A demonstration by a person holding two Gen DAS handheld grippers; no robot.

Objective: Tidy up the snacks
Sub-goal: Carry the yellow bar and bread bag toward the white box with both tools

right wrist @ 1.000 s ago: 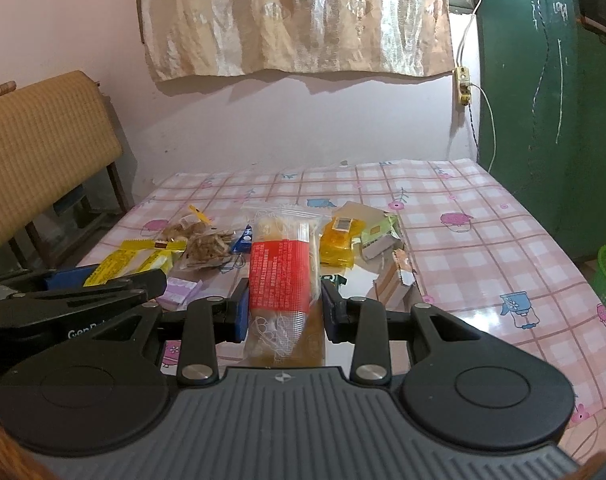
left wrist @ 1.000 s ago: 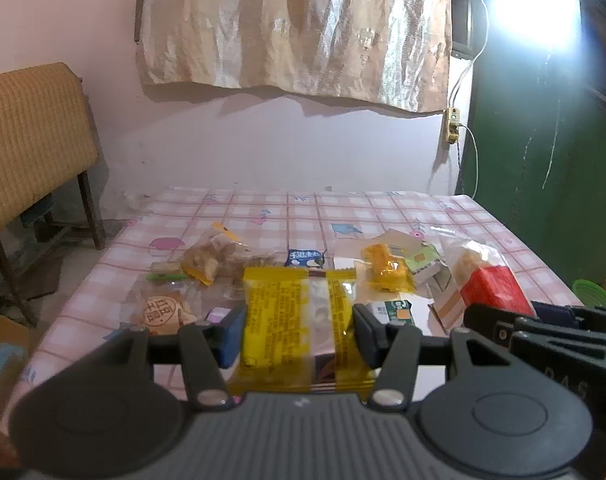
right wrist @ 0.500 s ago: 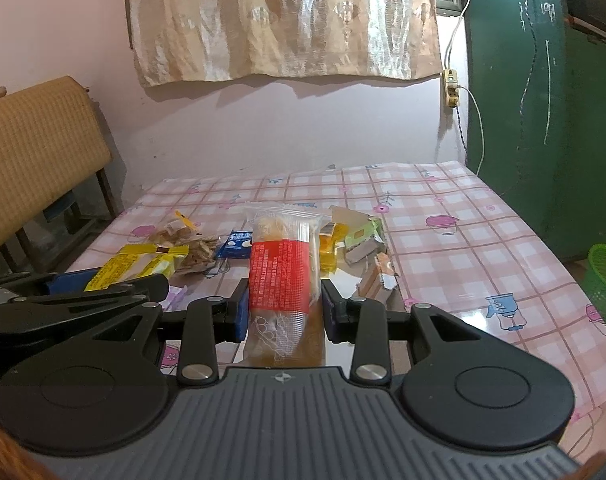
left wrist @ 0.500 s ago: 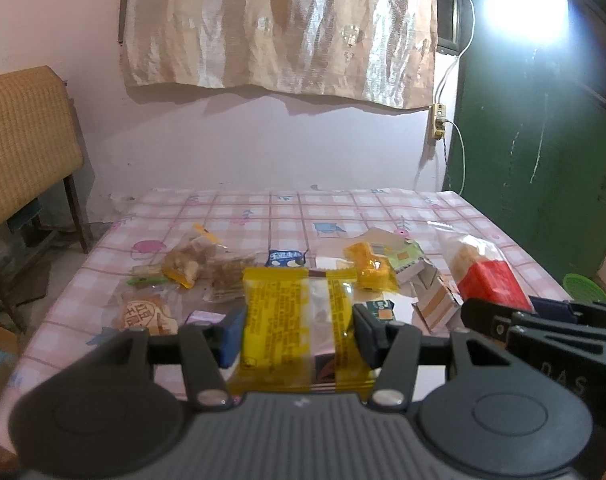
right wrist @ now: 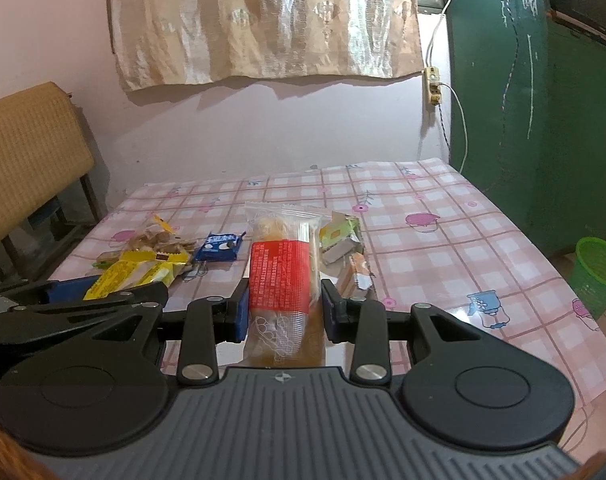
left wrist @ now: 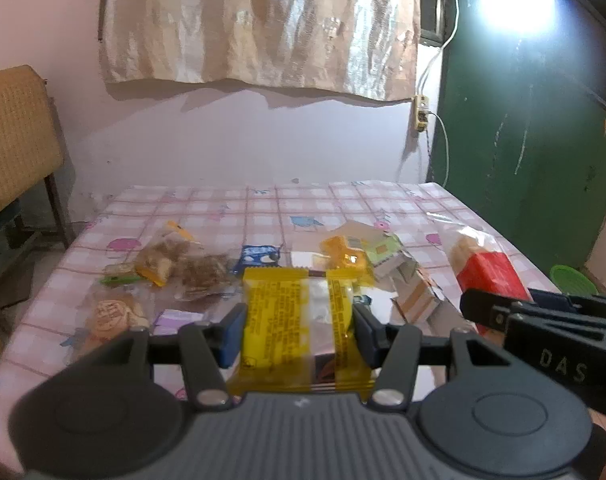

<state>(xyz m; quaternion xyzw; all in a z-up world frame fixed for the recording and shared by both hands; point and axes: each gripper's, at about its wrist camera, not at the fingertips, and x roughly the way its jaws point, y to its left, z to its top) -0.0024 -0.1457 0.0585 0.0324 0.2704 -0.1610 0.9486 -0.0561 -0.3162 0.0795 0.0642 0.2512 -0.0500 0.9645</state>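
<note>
My left gripper (left wrist: 299, 324) is shut on a yellow snack packet (left wrist: 279, 320) with a clear middle strip, held above the near part of the table. My right gripper (right wrist: 285, 308) is shut on a clear packet with a red label (right wrist: 281, 276), also lifted off the table. Each gripper shows in the other's view: the right gripper (left wrist: 503, 308) with the red packet (left wrist: 487, 276) at the right, the left gripper (right wrist: 115, 292) with the yellow packet (right wrist: 135, 276) at the left. Loose snacks lie mid-table: a blue packet (right wrist: 221, 246), an orange packet (left wrist: 345, 256) and green-white packets (left wrist: 387, 256).
The table wears a pink checked cloth (right wrist: 443, 248). Clear bags of brown snacks (left wrist: 199, 272) and a round biscuit pack (left wrist: 111, 312) lie on its left side. A green basket (right wrist: 599, 268) stands on the floor at the right, and a woven chair (right wrist: 27, 152) at the left.
The left gripper has drifted a little to the right with the yellow packet, so the table and chair slid left in its view. The right gripper has stayed put. Both grips are unchanged.
</note>
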